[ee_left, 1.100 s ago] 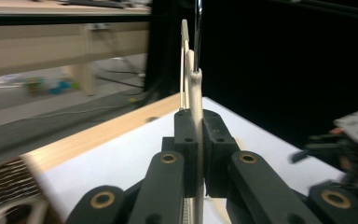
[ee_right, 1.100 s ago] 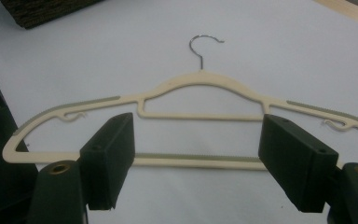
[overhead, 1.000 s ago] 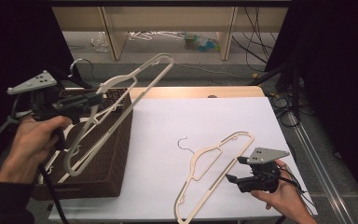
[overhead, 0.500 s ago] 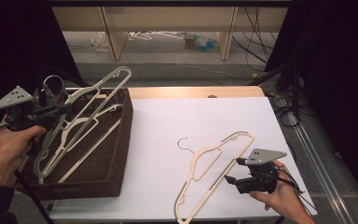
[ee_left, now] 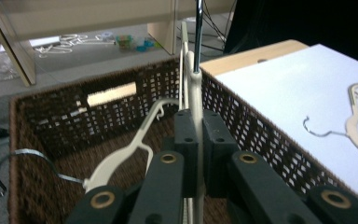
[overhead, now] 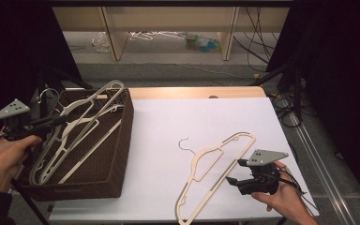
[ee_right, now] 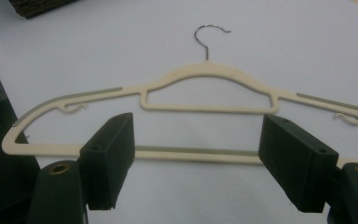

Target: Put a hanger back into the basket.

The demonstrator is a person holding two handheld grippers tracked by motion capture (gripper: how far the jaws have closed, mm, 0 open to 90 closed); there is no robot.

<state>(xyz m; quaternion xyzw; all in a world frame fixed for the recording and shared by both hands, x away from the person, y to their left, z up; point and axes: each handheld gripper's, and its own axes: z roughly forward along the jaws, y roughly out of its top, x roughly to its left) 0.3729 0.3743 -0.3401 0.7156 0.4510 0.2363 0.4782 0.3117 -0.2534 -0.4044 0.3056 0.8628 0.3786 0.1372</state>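
Your left gripper (ee_left: 193, 140) clamped a cream hanger (ee_left: 194, 88) over the wicker basket (overhead: 122, 140). Your right gripper (ee_right: 196, 158) stood with jaws open at another hanger (ee_right: 205, 77) lying on the desk (overhead: 168, 140).

At the lower right lies a matt cream plastic hanger (overhead: 218, 171) with a shiny metal hook and grey ribbed strips, on smooth white paper-like table cover (overhead: 168, 136), while the brown basket (overhead: 122, 140) at left is coarse woven wicker

left tongs (overhead: 58, 121) clamped, right tongs (overhead: 234, 171) wide
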